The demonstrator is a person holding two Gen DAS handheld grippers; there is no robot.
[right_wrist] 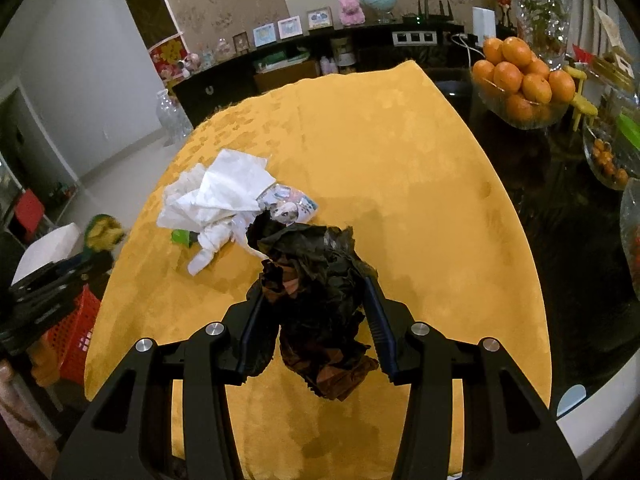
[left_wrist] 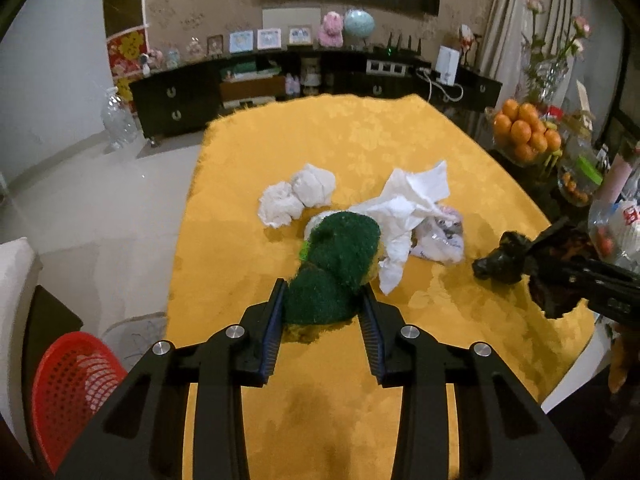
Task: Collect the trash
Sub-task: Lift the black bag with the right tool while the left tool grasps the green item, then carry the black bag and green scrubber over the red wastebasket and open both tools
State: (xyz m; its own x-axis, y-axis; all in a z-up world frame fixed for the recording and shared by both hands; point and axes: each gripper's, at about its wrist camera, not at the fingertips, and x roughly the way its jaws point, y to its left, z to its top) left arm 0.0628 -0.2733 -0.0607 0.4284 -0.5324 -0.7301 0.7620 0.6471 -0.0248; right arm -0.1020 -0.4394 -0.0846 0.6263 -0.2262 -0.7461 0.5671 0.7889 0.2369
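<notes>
My left gripper [left_wrist: 323, 296] is shut on a green and yellow scouring sponge [left_wrist: 336, 264], held above the yellow tablecloth [left_wrist: 360, 140]. Behind it lie two white tissue balls [left_wrist: 296, 196], a crumpled white tissue [left_wrist: 412, 204] and a clear printed wrapper [left_wrist: 440, 236]. My right gripper [right_wrist: 316, 296] is shut on a crumpled black plastic bag [right_wrist: 316, 280] above the cloth. The white tissue [right_wrist: 220, 196] and wrapper [right_wrist: 288, 204] lie just beyond it. In the right wrist view the left gripper with the sponge [right_wrist: 102, 232] is at the far left. A red basket [left_wrist: 68, 388] stands on the floor to the left.
A bowl of oranges [right_wrist: 520, 80], glass vases and snack jars [right_wrist: 608, 156] stand on the dark table part to the right. A black sideboard [left_wrist: 280, 84] with photo frames lines the far wall. A white chair [left_wrist: 12, 280] is at the left.
</notes>
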